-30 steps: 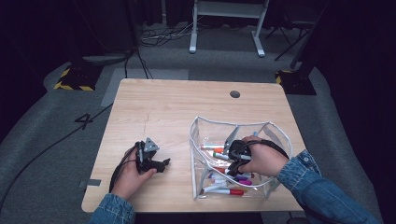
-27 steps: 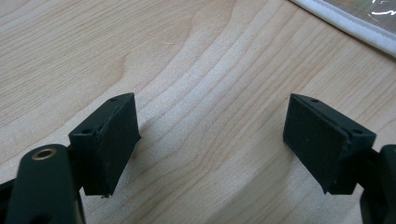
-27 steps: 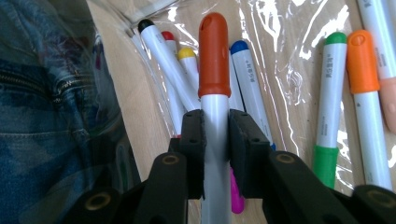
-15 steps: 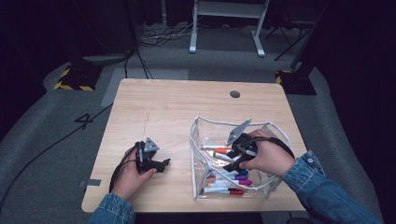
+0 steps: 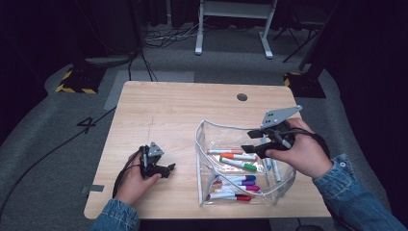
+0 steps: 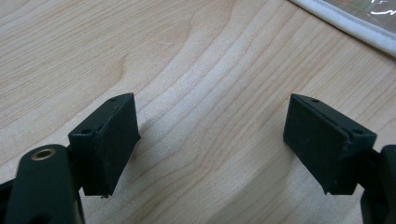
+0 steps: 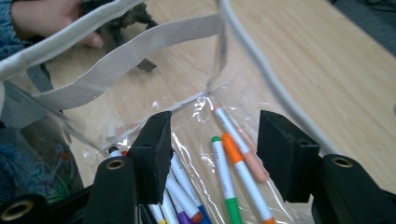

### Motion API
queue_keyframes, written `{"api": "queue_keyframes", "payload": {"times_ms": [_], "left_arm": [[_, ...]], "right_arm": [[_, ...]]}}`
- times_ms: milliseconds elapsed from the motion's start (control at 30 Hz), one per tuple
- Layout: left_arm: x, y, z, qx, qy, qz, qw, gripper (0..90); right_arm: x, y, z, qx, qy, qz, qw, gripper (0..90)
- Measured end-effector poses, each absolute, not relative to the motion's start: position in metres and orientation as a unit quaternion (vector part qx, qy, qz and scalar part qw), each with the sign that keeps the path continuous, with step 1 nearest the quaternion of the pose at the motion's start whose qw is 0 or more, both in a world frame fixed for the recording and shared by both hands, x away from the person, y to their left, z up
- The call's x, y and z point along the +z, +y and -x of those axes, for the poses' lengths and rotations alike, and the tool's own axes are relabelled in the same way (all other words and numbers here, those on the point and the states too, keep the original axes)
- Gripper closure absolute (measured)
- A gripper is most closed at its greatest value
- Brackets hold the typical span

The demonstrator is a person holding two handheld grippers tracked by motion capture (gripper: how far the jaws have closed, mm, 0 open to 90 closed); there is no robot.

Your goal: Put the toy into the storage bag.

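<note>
Moved: our right gripper (image 5: 254, 141) has lifted out of the clear plastic pouch with white piping (image 5: 204, 144) since the earlier pictures, and its jaws have just been opening; nothing sits between them now.
Right gripper: open, hovering above the pouch's right half, jaws pointing left and down at the coloured felt-tip markers (image 5: 235, 159).
Left gripper: our left gripper (image 5: 166, 169) rests on the light wooden desk (image 5: 159, 106) near its left front, open, with bare wood between the jaws (image 6: 210, 140).
Pouch: stands open on the right near part of the desk, markers loose on its bottom; a grey webbing strap (image 7: 121, 58) crosses its mouth.
Risk one: we judge a jaw could snag the strap or the rim on the next reach and drag the light pouch along, since nothing steadies it.
Risk two: markers lie close and crossed, so a grab could pinch two together or roll one away.
Writing: a dark "4" (image 5: 85, 121) is marked on the grey floor, left of the desk; we can read no print on markers or pouch.
</note>
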State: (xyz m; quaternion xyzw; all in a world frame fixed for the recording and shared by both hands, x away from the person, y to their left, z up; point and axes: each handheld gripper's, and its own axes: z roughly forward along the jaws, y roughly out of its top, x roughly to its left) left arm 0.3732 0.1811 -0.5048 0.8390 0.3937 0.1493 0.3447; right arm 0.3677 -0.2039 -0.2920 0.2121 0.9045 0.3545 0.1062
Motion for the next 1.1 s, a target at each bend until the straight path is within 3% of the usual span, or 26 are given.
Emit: {"api": "queue_keyframes", "payload": {"times_ms": [367, 633, 900, 1100], "left_arm": [[-0.505, 0.181, -0.373, 0.150, 0.394, -0.839, 0.345, 18.3], [-0.505, 0.181, -0.373, 0.150, 0.394, -0.839, 0.345, 18.3], [-0.505, 0.181, -0.373, 0.150, 0.395, -0.838, 0.345, 18.3], [-0.505, 0.181, -0.373, 0.150, 0.394, -0.839, 0.345, 18.3]], "right_arm": [[-0.267, -0.270, -0.363, 0.363, 0.873, -0.290, 0.147, 44.6], [-0.269, -0.317, -0.367, 0.348, 0.852, -0.351, 0.174, 45.5], [-0.300, -0.360, -0.365, 0.312, 0.839, -0.412, 0.172, 47.4], [-0.349, -0.372, -0.363, 0.300, 0.834, -0.441, 0.137, 44.9]]}}
